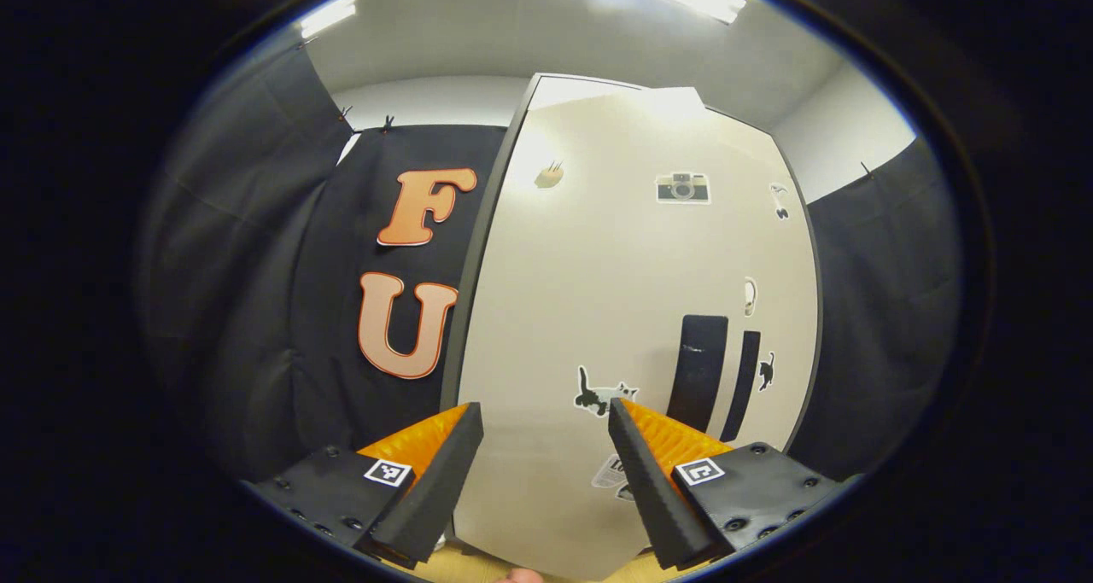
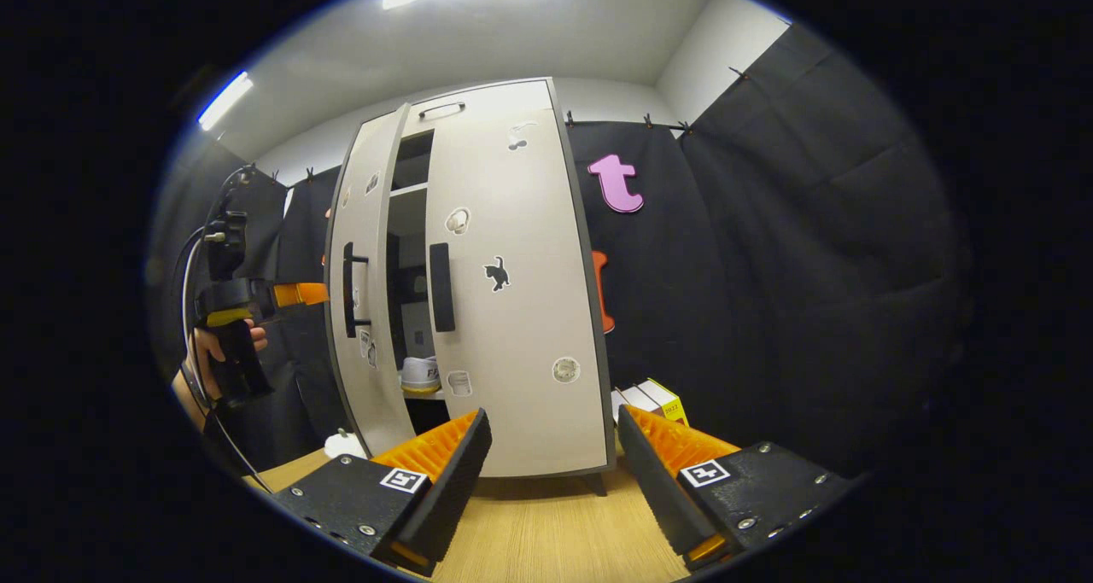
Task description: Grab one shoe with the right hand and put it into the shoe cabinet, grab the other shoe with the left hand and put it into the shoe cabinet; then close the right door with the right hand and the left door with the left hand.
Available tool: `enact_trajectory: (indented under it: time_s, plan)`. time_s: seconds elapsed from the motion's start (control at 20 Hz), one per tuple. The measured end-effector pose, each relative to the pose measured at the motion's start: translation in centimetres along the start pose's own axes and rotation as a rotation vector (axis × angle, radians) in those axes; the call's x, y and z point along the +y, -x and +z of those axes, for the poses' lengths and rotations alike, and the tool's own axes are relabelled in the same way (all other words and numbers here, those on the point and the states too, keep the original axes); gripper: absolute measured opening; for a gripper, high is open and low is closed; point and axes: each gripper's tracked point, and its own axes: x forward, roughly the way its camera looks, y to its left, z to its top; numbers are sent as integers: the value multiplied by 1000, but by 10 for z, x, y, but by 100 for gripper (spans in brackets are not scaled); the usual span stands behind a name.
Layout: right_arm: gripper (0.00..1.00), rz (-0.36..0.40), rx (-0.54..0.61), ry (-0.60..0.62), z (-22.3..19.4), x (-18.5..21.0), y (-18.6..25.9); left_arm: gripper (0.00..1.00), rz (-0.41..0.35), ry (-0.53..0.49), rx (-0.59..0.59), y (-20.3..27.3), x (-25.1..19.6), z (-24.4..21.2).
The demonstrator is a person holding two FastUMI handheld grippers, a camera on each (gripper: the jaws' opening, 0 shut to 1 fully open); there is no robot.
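The cream shoe cabinet (image 2: 512, 182) stands on the wooden floor. Its right door (image 2: 521, 327) looks shut; its left door (image 2: 369, 250) hangs ajar. Through the gap a white shoe (image 2: 420, 373) rests on a shelf. My left gripper (image 1: 545, 408) is open and empty, close in front of the left door's (image 1: 581, 293) outer face, left of its black handle (image 1: 697, 370). From the right gripper view, a hand holds the left gripper (image 2: 301, 294) with its orange fingers near that door. My right gripper (image 2: 553, 414) is open and empty, low before the cabinet.
Small boxes (image 2: 653, 395), white and yellow, lie on the floor by the cabinet's right side. A white object (image 2: 345, 444) lies on the floor under the left door's lower corner. Black cloth walls stand behind and beside the cabinet. Wooden floor (image 2: 546, 523) stretches before it.
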Motion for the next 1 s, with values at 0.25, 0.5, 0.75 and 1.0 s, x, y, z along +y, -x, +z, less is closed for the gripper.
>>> enact_trajectory:
  time_s: [0.25, 0.5, 0.75, 1.0]
  plan:
    - [92, 6, -8, -13, 1, 4, 2, 99, -39, -17, -5, 44, -16, 6]
    - [92, 29, 3, -13, -7, 13, 1, 96, -38, 14, 49, 102, -22, -26]
    - [92, 53, 12, -3, -12, 25, 1, 94, -3, 22, 75, 154, -15, -68]
    - [92, 71, 27, -3, -20, 35, 5, 96, 40, 35, 125, 185, -7, -103]
